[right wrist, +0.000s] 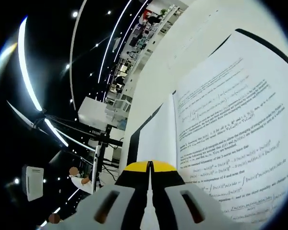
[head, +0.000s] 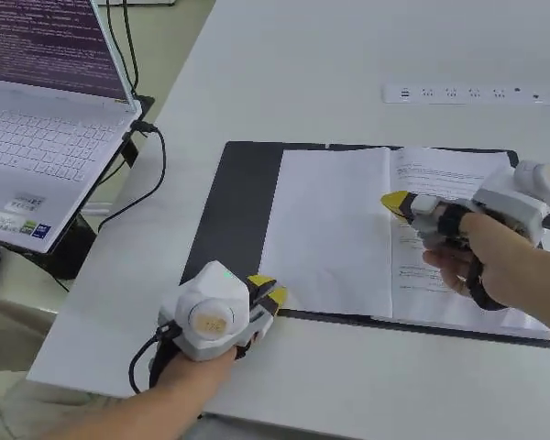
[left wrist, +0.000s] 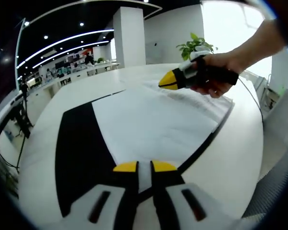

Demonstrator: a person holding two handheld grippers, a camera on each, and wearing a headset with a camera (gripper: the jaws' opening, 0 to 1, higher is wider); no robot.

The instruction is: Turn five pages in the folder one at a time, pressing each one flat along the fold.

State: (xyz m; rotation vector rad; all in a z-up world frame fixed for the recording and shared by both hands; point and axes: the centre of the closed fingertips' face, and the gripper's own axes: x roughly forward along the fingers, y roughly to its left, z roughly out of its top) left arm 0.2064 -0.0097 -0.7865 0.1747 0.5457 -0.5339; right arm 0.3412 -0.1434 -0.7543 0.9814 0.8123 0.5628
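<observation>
Scene: I stand at a white table (head: 330, 73) with a gripper in each hand, working over an open black folder (head: 229, 211).
Folder: it lies flat near the table's near edge, toward its right side, with a blank turned page (head: 325, 229) on the left half and a printed page (head: 440, 170) on the right.
Right gripper (head: 396, 203): clenched, its yellow tips pressed together on nothing, the nose set at the fold (head: 390, 247) toward the folder's far end.
Left gripper (head: 268, 290): its jaws are a slit apart and grip nothing I can see; it sits at the folder's near edge, by the blank page's near left corner.
Step in hand: by my reading, I am pressing the turned page flat along the fold.
Progress: I cannot tell from here how many of the five pages are done.
Risk, crease: a hard or slanted stroke could wrinkle or tear the paper at the fold.
Risk, count: a pinch on the next corner could lift two sheets at once.
Risk, slide: with nothing pinning it, the folder could skid toward the near edge.
Surroundings: a laptop (head: 46, 137) sits beside the table's left edge and a power strip (head: 467, 93) toward the far edge, both well apart from the work.
</observation>
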